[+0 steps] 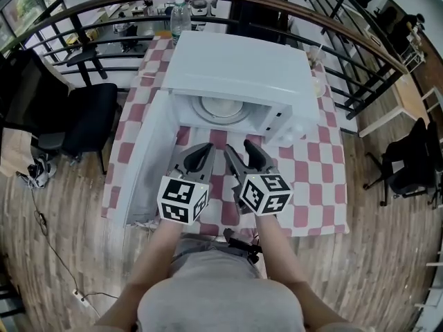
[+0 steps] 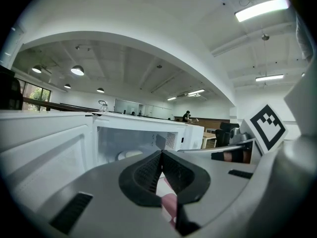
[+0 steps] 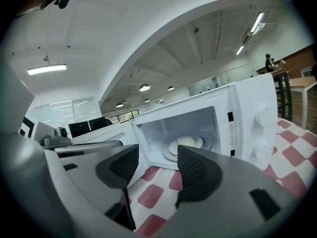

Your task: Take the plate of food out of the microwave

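Observation:
The white microwave [image 1: 235, 68] stands on the checkered table with its door [image 1: 149, 154] swung wide to the left. Inside, a white plate [image 1: 221, 109] with pale food rests on the turntable; the same plate [image 3: 187, 144] shows in the right gripper view and, partly hidden, the plate [image 2: 130, 155] in the left gripper view. Both grippers hover side by side in front of the cavity, short of it. My left gripper [image 1: 205, 146] [image 2: 161, 170] is shut, pads together, empty. My right gripper [image 1: 241, 151] [image 3: 157, 166] stands open with nothing between its pads.
A red-and-white checkered cloth [image 1: 311, 185] covers the table. A water bottle [image 1: 179, 16] stands behind the microwave, and a small white object [image 1: 317, 85] sits at its right. A curved railing [image 1: 332, 26] runs behind the table. A black chair [image 1: 90, 116] is at the left.

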### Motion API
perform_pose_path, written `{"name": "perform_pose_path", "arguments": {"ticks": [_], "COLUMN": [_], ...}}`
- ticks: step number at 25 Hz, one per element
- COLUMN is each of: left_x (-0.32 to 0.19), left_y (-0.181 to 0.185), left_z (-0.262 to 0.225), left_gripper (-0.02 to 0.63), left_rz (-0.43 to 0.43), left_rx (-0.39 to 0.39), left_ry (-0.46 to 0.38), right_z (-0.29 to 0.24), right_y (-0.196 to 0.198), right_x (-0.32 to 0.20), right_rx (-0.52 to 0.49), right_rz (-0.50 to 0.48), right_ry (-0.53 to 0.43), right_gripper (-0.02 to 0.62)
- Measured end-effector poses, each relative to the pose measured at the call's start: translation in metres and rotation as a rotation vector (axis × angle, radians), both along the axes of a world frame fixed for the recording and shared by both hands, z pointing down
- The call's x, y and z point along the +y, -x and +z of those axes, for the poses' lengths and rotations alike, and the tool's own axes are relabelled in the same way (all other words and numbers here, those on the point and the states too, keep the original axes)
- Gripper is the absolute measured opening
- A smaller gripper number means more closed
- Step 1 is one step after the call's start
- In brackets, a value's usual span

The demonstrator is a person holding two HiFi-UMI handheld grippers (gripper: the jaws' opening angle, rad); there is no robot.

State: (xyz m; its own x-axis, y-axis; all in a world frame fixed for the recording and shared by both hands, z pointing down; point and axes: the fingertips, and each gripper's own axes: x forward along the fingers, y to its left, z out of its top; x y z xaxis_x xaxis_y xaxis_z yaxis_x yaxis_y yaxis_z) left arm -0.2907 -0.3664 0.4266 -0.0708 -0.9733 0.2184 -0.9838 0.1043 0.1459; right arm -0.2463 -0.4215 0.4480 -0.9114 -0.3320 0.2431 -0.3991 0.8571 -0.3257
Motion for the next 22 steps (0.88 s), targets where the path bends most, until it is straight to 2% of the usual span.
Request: {"name": "perform_pose_path", "arguments": {"ticks": [2, 6, 14, 22], "left_x": [-0.002, -0.005, -0.014, -0.019], "left_y": [0.003, 0.001, 0.003, 0.017], "left_z": [0.004, 0.011, 0.019, 0.019], "left_gripper": [0.003, 0.003, 0.003, 0.003], "left_rz": [0.004, 0.015, 0.014, 0.010], "left_rx": [0.001, 0.013, 0.000, 0.003], "left_ry": [0.009, 0.024, 0.016, 0.010], "right_z": [0.010, 0.033, 0.063, 0.111], "right_y": [0.003, 0.012, 0.033, 0.047], "right_x": [-0.009, -0.019, -0.046, -0.073], "right_rx": [0.003, -0.006, -0.104, -0.197], "right_rz": [0.030, 0.080, 0.210, 0.385], "right_ry": [0.037, 0.180, 0.404, 0.723], "right_gripper": [0.261, 0.253, 0.273, 0.310]}}
